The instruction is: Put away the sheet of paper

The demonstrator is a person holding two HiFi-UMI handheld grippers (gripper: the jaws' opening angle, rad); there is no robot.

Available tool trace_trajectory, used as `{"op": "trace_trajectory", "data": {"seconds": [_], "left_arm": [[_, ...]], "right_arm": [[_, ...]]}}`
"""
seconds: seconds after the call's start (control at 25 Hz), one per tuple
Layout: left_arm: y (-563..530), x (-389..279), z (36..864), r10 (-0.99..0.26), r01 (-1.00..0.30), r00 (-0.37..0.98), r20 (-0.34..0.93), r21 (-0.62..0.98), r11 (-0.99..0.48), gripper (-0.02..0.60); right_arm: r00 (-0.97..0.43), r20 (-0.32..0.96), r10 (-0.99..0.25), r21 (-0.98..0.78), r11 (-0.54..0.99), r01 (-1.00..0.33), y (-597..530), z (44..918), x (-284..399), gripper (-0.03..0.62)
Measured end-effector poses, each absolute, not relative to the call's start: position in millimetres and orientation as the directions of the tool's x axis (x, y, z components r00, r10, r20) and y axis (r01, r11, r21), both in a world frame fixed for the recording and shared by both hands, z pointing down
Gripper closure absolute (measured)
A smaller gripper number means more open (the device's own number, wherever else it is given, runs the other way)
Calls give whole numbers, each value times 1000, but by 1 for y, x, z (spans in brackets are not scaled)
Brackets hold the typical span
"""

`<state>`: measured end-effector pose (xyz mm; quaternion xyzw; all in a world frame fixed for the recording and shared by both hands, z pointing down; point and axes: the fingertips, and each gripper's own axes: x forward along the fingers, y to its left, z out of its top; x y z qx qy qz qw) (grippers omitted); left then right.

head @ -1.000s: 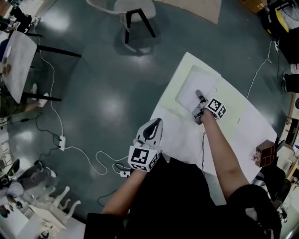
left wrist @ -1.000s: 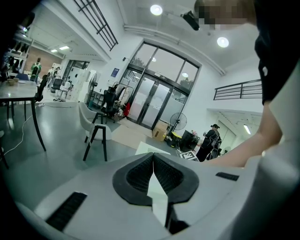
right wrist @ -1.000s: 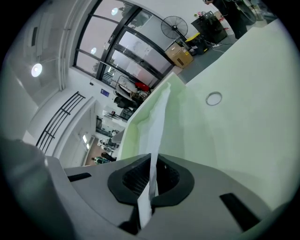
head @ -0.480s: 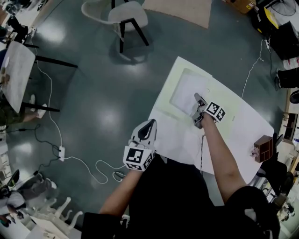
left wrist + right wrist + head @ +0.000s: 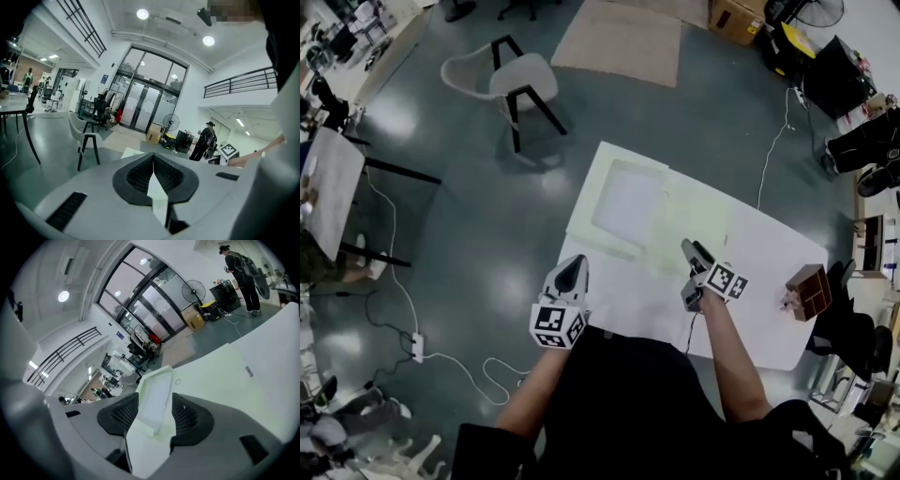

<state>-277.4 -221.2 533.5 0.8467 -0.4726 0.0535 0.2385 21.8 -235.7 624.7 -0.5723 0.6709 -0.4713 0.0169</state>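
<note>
The sheet of paper [image 5: 628, 202] is judged light and limp, probably best pinched at its near edge. The right tool [image 5: 688, 250] is being opened with nothing gripped, and the left tool [image 5: 574, 265] is closed on nothing.

A wooden box [image 5: 809, 291] blocks the table [image 5: 769, 314] at right.

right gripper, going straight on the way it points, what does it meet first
Probably the white sheet in its pale green folder; depth is unclear. The right gripper, jaws opening, has nothing between them.
</note>
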Motion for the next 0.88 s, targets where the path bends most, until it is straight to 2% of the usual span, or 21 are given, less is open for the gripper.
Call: {"op": "trace_trajectory", "data": {"seconds": [0.24,0.44,0.52,0.68,0.88], "left_arm": [[-206,-218,498,-782,-823,560,272,288,-489,577],[-190,-169,483,-772,-808,587,244,230,-542,577],[-183,-152,477,-774,-805,592,223,203,-557,577],[-173,-123,466,-772,-797,603,200,176,-577,577],[-166,-97,455,-771,-792,611,178,160,-590,577]], "right_arm": [[-339,477,-810,-617,-34,-786,-171,573,67,419],[-321,391,-863,-549,61,-834,-145,520,100,564],[-314,374,-873,-496,98,-863,-138,504,110,592],[-295,350,-889,-363,161,-918,-132,480,122,594],[-316,289,-904,-324,219,-921,-126,461,131,594]]}}
